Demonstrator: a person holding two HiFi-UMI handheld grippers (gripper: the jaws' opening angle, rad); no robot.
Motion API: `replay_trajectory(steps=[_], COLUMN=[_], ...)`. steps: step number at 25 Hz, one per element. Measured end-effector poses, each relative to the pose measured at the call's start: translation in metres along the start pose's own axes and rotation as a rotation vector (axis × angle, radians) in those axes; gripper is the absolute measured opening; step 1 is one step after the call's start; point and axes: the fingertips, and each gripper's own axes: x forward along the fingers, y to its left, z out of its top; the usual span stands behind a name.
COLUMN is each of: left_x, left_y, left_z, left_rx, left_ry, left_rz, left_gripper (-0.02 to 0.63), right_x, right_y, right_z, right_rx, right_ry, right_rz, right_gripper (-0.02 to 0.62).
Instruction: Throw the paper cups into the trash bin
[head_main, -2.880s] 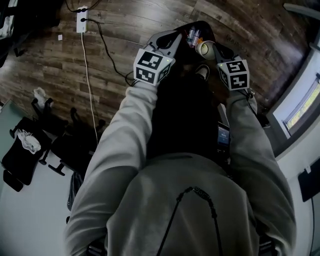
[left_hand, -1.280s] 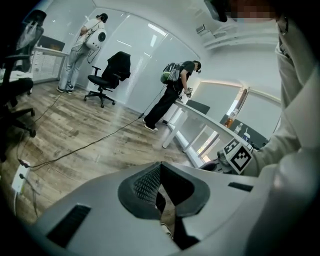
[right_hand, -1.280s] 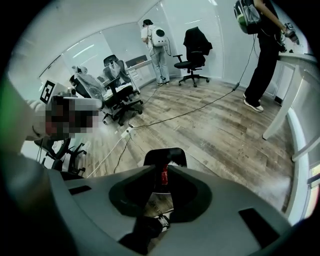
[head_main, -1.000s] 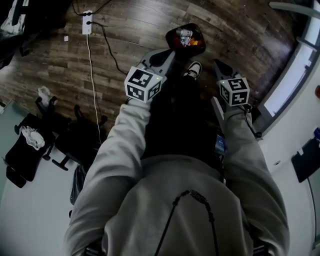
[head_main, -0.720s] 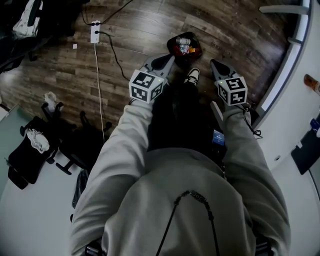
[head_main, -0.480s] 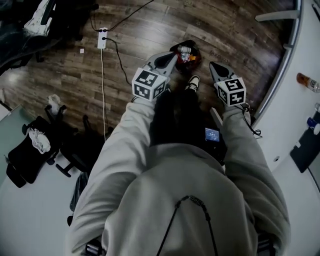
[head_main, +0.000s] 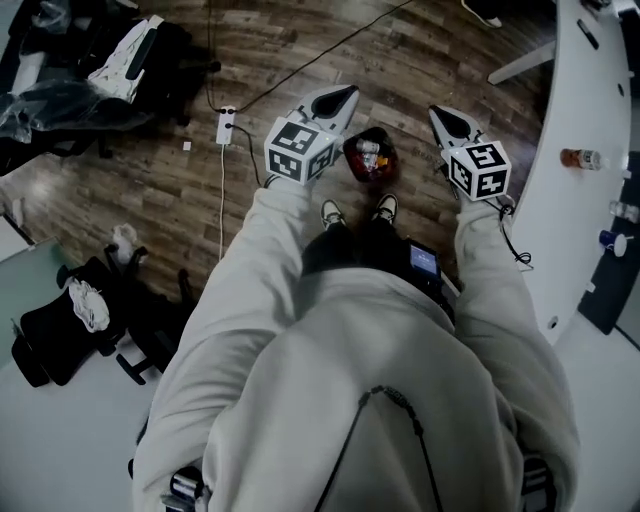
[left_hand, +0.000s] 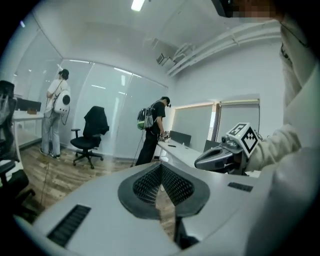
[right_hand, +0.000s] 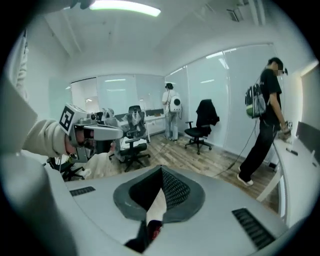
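While both gripper views look elsewhere, only the head view gives us the floor (head_main: 150, 190). We see the left gripper (head_main: 343, 93) closed and empty, the trash bin (head_main: 349, 158) at its 5 o'clock. The right gripper (head_main: 438, 113) is also closed and empty, with the bin at its 8 o'clock.

Dark wood-plank floor (head_main: 130, 190). Standing on it: a trash bin (head_main: 369, 157) just ahead of 2 shoes (head_main: 331, 213). Lying left of the bin: a white power strip (head_main: 227, 125), its white cable (head_main: 222, 200) trailing back. Farther left, a black chair (head_main: 45, 335).
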Motion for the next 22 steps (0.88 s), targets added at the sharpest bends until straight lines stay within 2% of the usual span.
replay_trajectory(steps=[5,8,16,22], left_x=[-0.016,-0.016,-0.031,-0.032], left_y=[-0.016,-0.023,-0.043,-0.057], left_z=[0.094,0.14,0.209,0.21], left_rx=[0.103,0.142,0.215,0.234], left_ry=[-0.099,-0.157,-0.241,-0.242], left_rz=[0.004,0.0,-0.032,-0.059], left_gripper=[0.005,0.005,0.005,0.005], right_x=[-0.045,-0.069,-0.118,-0.127], right_y=[0.015,0.014,0.01,0.009], right_z=[0.119,0.173,0.235,0.229], right_rx=[-0.172,-0.207,-0.161,-0.161], right_ry=[-0.136,-0.227,-0.396,-0.399], right_rz=[-0.019,-0.051,-0.112,-0.132], right_gripper=[0.018,0.018,0.018,0.018])
